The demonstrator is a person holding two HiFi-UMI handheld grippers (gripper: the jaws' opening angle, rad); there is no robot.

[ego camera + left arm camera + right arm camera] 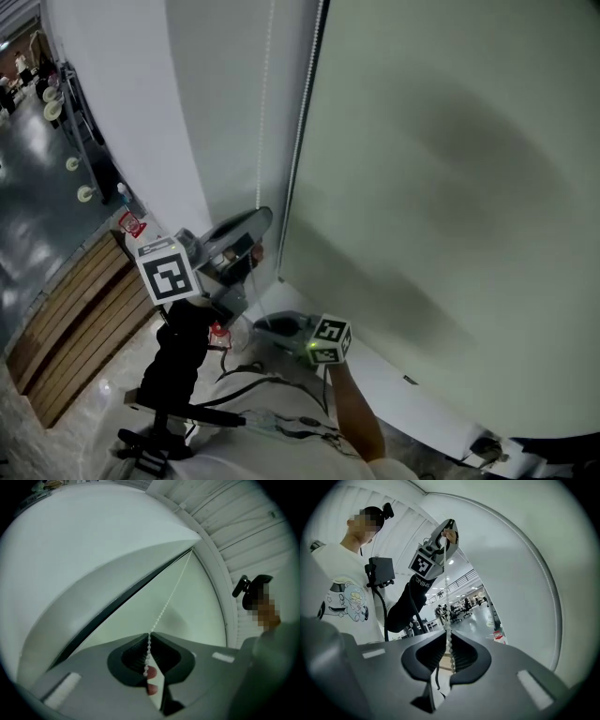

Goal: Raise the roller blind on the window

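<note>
The left claw (pixel 149 638) clenches the bead chain (pixel 171 595) (which hangs along the left edge of the lowered roller blind (pixel 450 187)); lower down, the right claw (pixel 446 638) stands slightly parted around that chain.

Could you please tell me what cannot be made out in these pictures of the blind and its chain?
- Top of the bead chain: cut off by the head view's upper edge; too small in the left gripper view.
- Hold of the right gripper: its view shows the chain between nearly closed jaws, but contact is unclear.
- Chain below the right gripper: hidden by the gripper's body.
- How far the roller blind is down: its top lies beyond the head view's upper edge.
</note>
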